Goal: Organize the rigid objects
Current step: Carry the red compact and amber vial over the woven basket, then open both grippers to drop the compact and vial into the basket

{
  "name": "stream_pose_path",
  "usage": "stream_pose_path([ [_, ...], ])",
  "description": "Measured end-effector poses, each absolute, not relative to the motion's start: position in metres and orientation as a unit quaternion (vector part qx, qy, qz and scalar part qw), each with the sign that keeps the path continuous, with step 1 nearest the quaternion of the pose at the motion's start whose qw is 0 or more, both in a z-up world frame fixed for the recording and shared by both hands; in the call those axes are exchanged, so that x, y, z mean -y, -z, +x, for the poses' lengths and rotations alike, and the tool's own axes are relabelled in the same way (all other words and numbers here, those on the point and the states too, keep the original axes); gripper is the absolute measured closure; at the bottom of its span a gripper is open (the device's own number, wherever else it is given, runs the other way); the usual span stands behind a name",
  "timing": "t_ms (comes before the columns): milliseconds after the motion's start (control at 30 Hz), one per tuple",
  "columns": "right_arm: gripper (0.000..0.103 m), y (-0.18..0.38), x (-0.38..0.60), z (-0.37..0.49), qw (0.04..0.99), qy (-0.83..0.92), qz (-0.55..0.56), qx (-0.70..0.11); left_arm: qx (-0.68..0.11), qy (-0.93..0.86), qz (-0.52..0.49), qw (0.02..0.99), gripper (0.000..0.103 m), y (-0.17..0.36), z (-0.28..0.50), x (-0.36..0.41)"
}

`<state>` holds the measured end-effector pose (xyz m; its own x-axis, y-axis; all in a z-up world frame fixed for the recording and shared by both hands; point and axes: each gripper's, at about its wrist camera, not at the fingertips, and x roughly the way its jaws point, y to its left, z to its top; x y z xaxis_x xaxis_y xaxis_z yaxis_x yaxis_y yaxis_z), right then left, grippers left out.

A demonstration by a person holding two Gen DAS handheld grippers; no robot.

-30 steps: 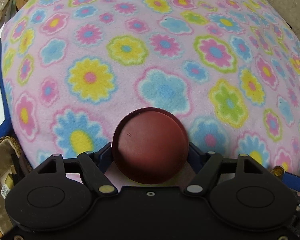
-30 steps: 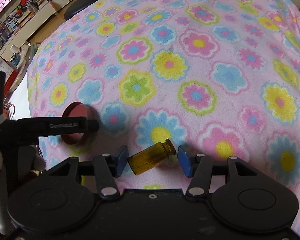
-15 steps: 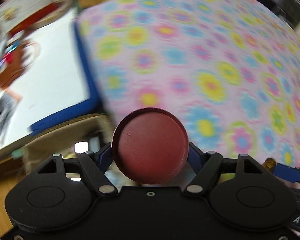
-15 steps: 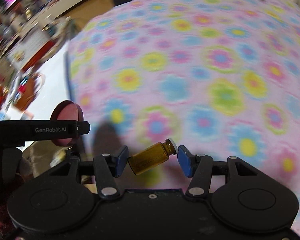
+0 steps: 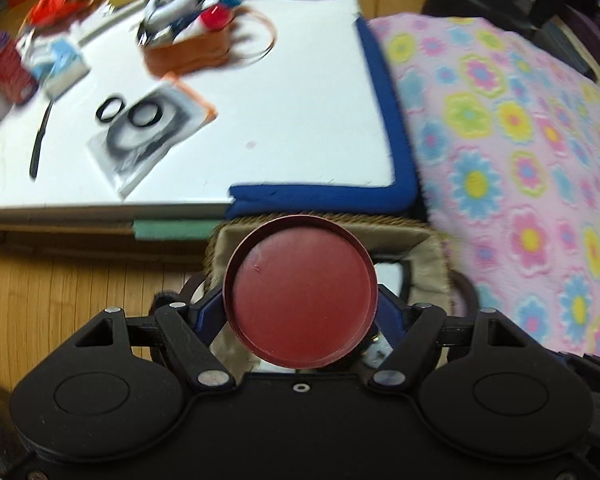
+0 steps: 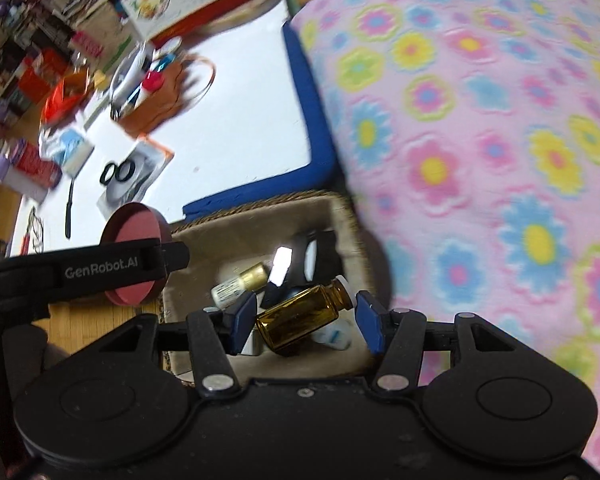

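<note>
Here, in the left wrist view, a round dark-red metal lid [image 5: 300,296] is pinched between the blue pads of the left gripper [image 5: 300,312] at lower centre of the frame, its flat face turned toward the camera and its raised rim pressed on both sides. Behind and below the lid, a woven basket with a beige cloth lining [image 5: 428,248] is seen, its rope-like rim showing just above the lid. A white tabletop with a blue padded edge [image 5: 284,120] fills the upper left, and a pink fleece blanket with a flower print [image 5: 520,152] covers the right side. Wooden floor [image 5: 80,288] is visible at the left.

In the right wrist view, a small amber glass vial with a pale cap [image 6: 304,318] is held tilted between the blue pads of the right gripper [image 6: 306,320], at lower centre; its base is pressed against the left pad, while contact at the cap end cannot be made out clearly. The vial is placed directly over the open basket [image 6: 260,236], in which a small white bottle with a gold cap [image 6: 240,284] and a dark object are lying. At the left of this frame the left gripper's arm is seen with the red lid [image 6: 134,232] clamped beside the basket's left wall.
</note>
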<state>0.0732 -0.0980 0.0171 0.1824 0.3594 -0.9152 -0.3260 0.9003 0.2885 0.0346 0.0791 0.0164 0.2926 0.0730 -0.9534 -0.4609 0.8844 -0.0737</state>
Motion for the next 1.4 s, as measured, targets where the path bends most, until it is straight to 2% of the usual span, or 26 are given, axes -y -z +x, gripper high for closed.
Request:
stream_pose_path([
  [467, 0.038, 0.021, 0.084, 0.089, 0.753, -0.209, -0.003, -0.625, -0.607, -0.171, -0.204, 0.749, 0.031, 0.004, 0.036, -0.087],
  [567, 0.033, 0.024, 0.084, 0.09, 0.755, -0.207, -0.011, -0.623, -0.609, -0.171, -0.204, 0.747, 0.031, 0.005, 0.035, -0.087],
  [633, 0.025, 0.024, 0.084, 0.09, 0.755, -0.206, -0.012, -0.623, -0.607, -0.173, -0.201, 0.75, 0.031, 0.004, 0.035, -0.087],
  [733, 0.021, 0.023, 0.086, 0.091, 0.756, -0.201, -0.011, -0.623, -0.601, -0.174, -0.194, 0.756, 0.031, 0.002, 0.034, -0.085],
  [767, 0.021, 0.023, 0.087, 0.091, 0.757, -0.2, -0.011, -0.622, -0.599, -0.174, -0.192, 0.758, 0.026, 0.001, 0.034, -0.085],
  [800, 0.02, 0.023, 0.087, 0.091, 0.757, -0.199, -0.011, -0.622, -0.601, -0.176, -0.189, 0.756, 0.013, 0.001, 0.035, -0.085],
  [833, 0.018, 0.022, 0.088, 0.09, 0.758, -0.198, -0.011, -0.621, -0.602, -0.177, -0.185, 0.756, 0.012, 0.001, 0.035, -0.084],
  [1033, 0.018, 0.017, 0.092, 0.088, 0.763, -0.192, -0.01, -0.618, -0.601, -0.19, -0.175, 0.756, 0.011, -0.002, 0.033, -0.083],
  [1133, 0.012, 0.014, 0.094, 0.085, 0.769, -0.187, -0.019, -0.611, -0.601, -0.194, -0.175, 0.755, 0.011, -0.003, 0.03, -0.083],
  [1333, 0.011, 0.009, 0.102, 0.077, 0.773, -0.186, -0.014, -0.607, -0.595, -0.193, -0.164, 0.763, 0.011, -0.011, 0.024, -0.079],
  [1400, 0.008, 0.006, 0.105, 0.073, 0.776, -0.182, -0.016, -0.604, -0.593, -0.191, -0.165, 0.764, 0.011, -0.014, 0.02, -0.077],
])
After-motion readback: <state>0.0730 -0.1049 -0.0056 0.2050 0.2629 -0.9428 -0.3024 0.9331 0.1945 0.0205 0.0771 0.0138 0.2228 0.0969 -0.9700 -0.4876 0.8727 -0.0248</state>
